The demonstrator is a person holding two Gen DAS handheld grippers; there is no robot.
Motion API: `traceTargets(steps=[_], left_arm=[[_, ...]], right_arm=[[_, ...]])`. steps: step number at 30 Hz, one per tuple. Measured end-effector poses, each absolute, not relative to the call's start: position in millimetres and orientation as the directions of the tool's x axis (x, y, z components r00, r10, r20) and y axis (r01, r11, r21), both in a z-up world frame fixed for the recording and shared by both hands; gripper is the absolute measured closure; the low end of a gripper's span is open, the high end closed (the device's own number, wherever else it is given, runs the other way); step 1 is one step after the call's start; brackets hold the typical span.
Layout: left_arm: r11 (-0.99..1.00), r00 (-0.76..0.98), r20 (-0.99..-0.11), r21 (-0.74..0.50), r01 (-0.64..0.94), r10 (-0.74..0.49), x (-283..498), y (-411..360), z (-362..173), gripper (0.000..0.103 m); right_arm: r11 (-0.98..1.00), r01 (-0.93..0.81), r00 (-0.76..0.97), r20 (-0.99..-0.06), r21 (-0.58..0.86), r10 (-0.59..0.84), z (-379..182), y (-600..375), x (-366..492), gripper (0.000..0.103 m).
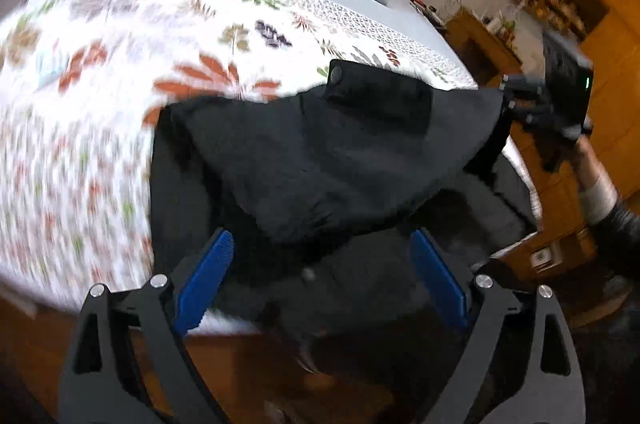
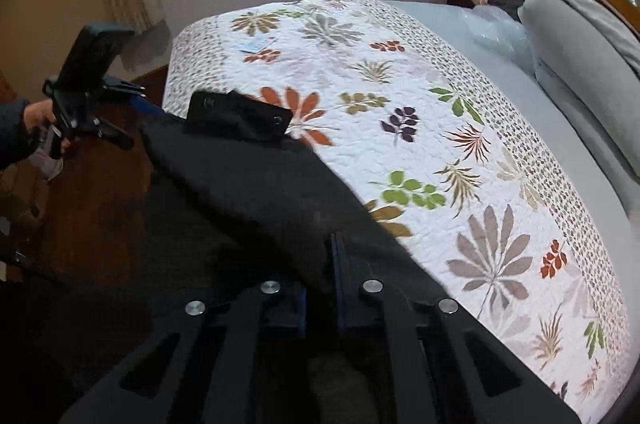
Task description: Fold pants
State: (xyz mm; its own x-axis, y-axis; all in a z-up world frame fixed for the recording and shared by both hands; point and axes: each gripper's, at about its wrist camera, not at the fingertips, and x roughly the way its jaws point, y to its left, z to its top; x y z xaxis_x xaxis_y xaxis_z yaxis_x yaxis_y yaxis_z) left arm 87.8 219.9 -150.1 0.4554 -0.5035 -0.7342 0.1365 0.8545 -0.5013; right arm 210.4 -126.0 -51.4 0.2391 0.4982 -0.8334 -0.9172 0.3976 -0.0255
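- Two tools work one pair of black pants (image 1: 320, 159), which lies bunched at the near edge of the bed (image 1: 120, 63) on a floral quilt (image 2: 400, 111), part of it drooping over the side toward the wooden floor (image 2: 92, 207).
- Left tool (image 1: 320, 276): released, blue pads spread wide above the cloth, nothing between them.
- Right tool (image 2: 334, 264): clenched on a fold of the pants, pads pressed together with dark fabric pinched in (the exact edge gripped is too dark to tell).
- Handling, as a judgement: soft, limp cloth that looks fairly thick; it should sag wherever unsupported and slide little on the quilt.
- One buttoned pocket flap (image 1: 376, 91) stands stiffer than the rest.
- Best hold, likely: seamed edges or corners such as waistband or hem, pinched through all layers, one tool per corner.
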Motion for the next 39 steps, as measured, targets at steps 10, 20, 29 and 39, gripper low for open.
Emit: traceTargets(steps=[10,20,29,39], left_arm=[[0.754,0.276,-0.706,-0.644,0.133,-0.652,63,146,-204,0.013],[0.691,0.422,-0.657,-0.717,-0.094,-0.624,117,192,-221,0.014],[0.756,0.417,-0.728,-0.641,-0.132,-0.545,121,202,-223,0.026],[0.820,0.417,-0.775,-0.562,-0.112,-0.475,129,184,-211,0.026]], right_arm=[[0.428,-0.902,0.152,-0.882,0.061,0.447,-128,-114,145,0.093],[0.352,-0.927,0.072,-0.858,0.131,0.508,-135,-100,122,0.088],[0.404,-0.857,-0.042,-0.824,0.320,0.565,-173,-113,131,0.036],[0.641,-0.433,0.249,-0.600,0.633,0.760,-114,-334,127,0.027]])
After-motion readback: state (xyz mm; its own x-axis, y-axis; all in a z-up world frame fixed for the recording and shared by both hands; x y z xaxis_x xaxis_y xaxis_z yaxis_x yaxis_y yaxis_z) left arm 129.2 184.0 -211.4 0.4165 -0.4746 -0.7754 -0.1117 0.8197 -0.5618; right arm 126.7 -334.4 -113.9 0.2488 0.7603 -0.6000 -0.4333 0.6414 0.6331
